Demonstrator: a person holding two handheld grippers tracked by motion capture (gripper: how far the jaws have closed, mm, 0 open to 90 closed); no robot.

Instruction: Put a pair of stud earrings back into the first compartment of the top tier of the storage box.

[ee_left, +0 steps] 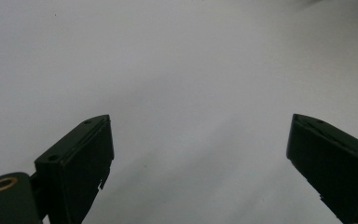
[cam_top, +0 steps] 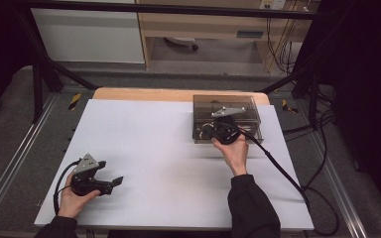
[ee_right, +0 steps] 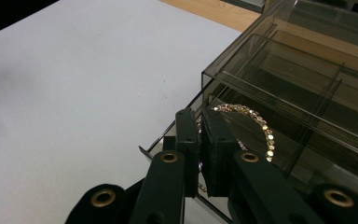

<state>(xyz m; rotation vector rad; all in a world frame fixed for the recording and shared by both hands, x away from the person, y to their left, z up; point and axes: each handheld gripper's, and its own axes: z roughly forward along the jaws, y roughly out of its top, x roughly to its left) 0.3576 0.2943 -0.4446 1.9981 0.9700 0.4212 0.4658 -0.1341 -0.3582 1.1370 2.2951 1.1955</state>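
A smoky clear plastic drawer box [cam_top: 248, 106] stands at the far right of the white table top [cam_top: 154, 148]. In the right gripper view its lower drawer [ee_right: 161, 140] is pulled out, and a gold beaded bracelet [ee_right: 263, 125] arcs up out of it. My right gripper [ee_right: 200, 116] is shut on one end of that bracelet, with chain links showing between the jaws. In the high view the right gripper [cam_top: 214, 130] sits at the box's front edge. My left gripper [cam_top: 117, 182] rests low over the near left of the table, open; between its jaws [ee_left: 200, 126] there is bare white surface.
A strip of wooden table edge [cam_top: 144, 94] shows beyond the white top. The right gripper's cable [cam_top: 283, 171] trails across the table's right side and off the edge. Black frame posts [cam_top: 37, 84] stand at the far corners.
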